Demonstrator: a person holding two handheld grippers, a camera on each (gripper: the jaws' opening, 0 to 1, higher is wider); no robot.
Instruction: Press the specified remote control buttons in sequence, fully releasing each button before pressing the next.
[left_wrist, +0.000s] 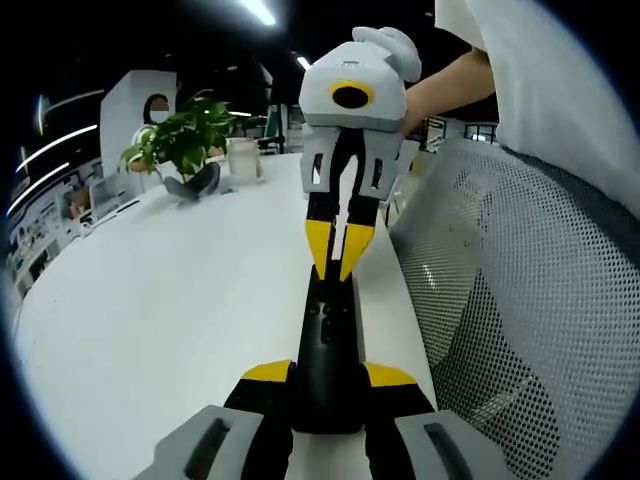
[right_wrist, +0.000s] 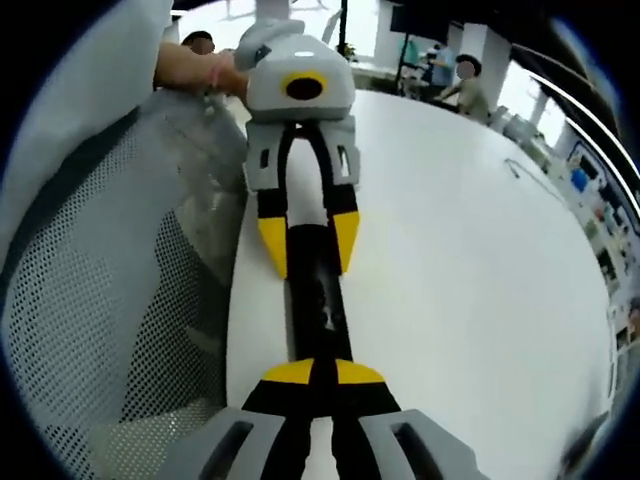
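A long black remote control (left_wrist: 328, 335) lies lengthwise near the white table's edge. My left gripper (left_wrist: 330, 376) is shut on its near end, with one yellow-tipped jaw on each side. In the left gripper view my right gripper (left_wrist: 337, 262) faces me from the far end, shut, with its yellow tips together and pointing down onto the remote's upper face. In the right gripper view the remote (right_wrist: 318, 300) runs away from my shut right gripper (right_wrist: 322, 373) to my left gripper (right_wrist: 308, 248), which clamps the other end. Whether a button is pressed down is hidden under the tips.
The white table (left_wrist: 180, 300) stretches out to the left. A potted plant (left_wrist: 185, 140) and a pale jar (left_wrist: 243, 160) stand at its far end. A grey mesh chair (left_wrist: 520, 300) sits close beside the table edge. A person's hand (right_wrist: 190, 65) holds the left gripper.
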